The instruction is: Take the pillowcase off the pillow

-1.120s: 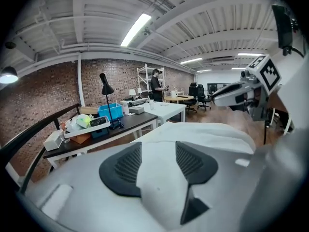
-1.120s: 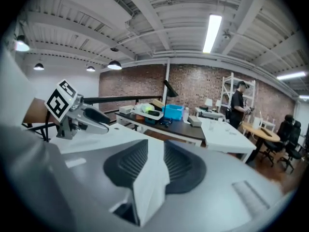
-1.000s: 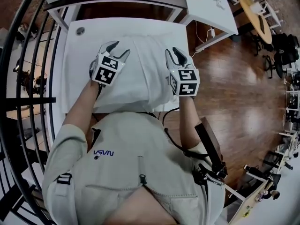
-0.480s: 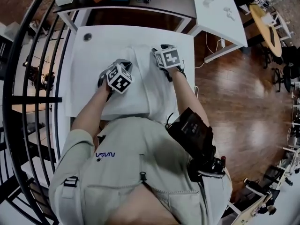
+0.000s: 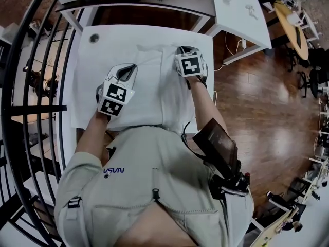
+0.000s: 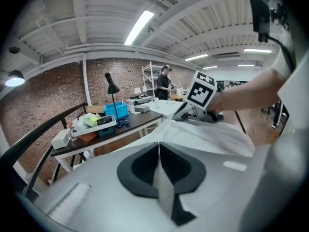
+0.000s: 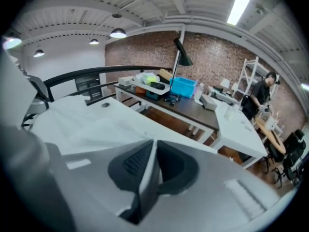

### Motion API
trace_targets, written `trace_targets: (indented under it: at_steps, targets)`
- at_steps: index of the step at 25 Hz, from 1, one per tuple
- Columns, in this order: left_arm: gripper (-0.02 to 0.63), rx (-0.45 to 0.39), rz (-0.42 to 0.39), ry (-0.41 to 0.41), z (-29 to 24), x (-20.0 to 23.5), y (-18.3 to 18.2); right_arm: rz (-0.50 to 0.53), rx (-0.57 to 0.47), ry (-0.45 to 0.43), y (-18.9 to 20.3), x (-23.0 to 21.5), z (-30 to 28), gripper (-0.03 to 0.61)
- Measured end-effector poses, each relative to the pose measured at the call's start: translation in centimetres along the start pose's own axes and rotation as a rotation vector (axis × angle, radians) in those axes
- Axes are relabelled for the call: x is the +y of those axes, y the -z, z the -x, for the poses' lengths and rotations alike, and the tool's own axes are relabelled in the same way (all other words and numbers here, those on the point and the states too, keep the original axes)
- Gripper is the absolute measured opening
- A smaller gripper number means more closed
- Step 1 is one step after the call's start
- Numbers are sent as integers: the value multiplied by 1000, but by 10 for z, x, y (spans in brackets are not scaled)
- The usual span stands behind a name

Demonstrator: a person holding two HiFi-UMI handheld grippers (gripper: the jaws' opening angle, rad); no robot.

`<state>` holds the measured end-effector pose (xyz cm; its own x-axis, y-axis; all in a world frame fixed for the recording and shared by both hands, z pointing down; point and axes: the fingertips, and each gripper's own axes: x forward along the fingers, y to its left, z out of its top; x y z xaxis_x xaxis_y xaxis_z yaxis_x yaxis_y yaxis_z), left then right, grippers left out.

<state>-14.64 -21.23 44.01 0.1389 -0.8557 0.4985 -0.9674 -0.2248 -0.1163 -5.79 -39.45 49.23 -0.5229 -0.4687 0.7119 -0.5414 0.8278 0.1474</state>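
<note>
The pillow itself cannot be seen, since the white pillowcase (image 5: 154, 86) covers it fully. Its near end is hidden under the chest of the person who bends over it. It lies along the middle of the white table (image 5: 90, 76), from the near edge toward the far edge, and stops a little before that edge. The left gripper (image 5: 127, 72) is at the left side border of the pillowcase, about halfway along. Its jaws have just been closing and are now pressed together on a thin fold of white cloth, which seems to be the pillowcase fabric. The right gripper (image 5: 186, 50) is at the far right corner of the pillowcase. Its jaws have also just been closing and now pinch a white fold in the same way. How much cloth each one has taken is hard to make out, because the gripper bodies fill their own views. A small round dark spot (image 5: 94, 37) sits near the far left corner of the table, and what it is I cannot tell. A black railing (image 5: 31, 86) curves along the left side of the table, and a brown wooden floor (image 5: 257, 102) shines on the right. Beyond the far edge stands a dark-topped table (image 7: 193, 105) with a blue box (image 7: 183, 87) and a black desk lamp (image 7: 181, 52) before a brick wall (image 7: 212, 62). Next to it is a second white table (image 5: 236, 9). A person (image 7: 258, 98) stands far away by some shelves, too small to say more.
</note>
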Motion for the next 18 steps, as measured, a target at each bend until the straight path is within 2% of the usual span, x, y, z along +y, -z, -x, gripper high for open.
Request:
trace_targets:
  at_steps: [5,9,12,14,17,18]
  targets:
    - [12,-76,78,-27,30,11,-3,-84,-106,163,-9,-59,31,21]
    - [12,-77,131,-18,23,13,9,-234,-74,254,27,-95,36,20]
    - [12,-48,120,-9,8,11,22,-296,-23,297,60,-105,28,20]
    - [14,-20,90,-2,-7,9,33,-270,-12,289,70,-99,19,20]
    - [17,-2,-14,6,-24,-2,41,-237,-73,179,63,-85,13,26]
    - [25,-2,-37,4,-27,-4,41,-228,-97,142,57,-81,16,54]
